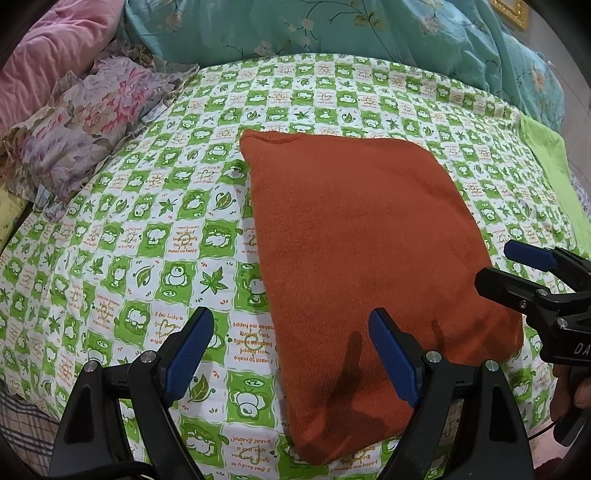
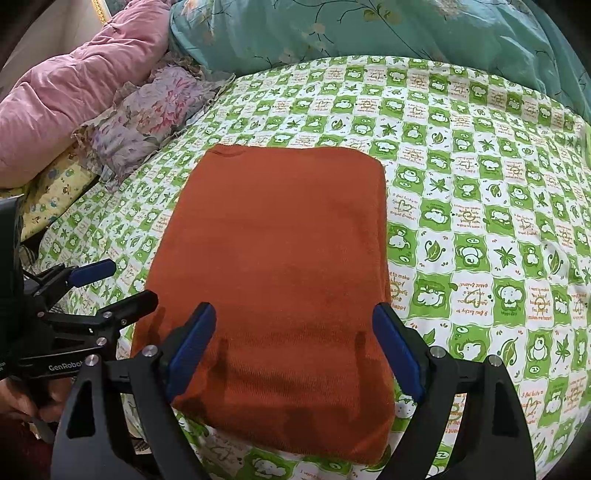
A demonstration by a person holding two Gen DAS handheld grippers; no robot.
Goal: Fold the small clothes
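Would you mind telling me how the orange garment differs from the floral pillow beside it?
The orange garment is one plain rust colour; the floral pillow is printed in pink and purple. The garment lies flat as a neat rectangle mid-bed; the pillow is puffy, ruffled and crumpled at the left edge. Both rest on the green checked sheet.

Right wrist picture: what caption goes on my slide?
Open right gripper hovers over a folded orange garment on the green checked bedsheet.

Around the folded rust-orange garment (image 2: 273,266) the green-checked bed (image 2: 480,206) lies flat and open on its right and near sides, while the far edge is walled off by the teal quilt (image 2: 369,29) and the left by the floral pillow (image 2: 147,122) and pink duvet (image 2: 74,96).
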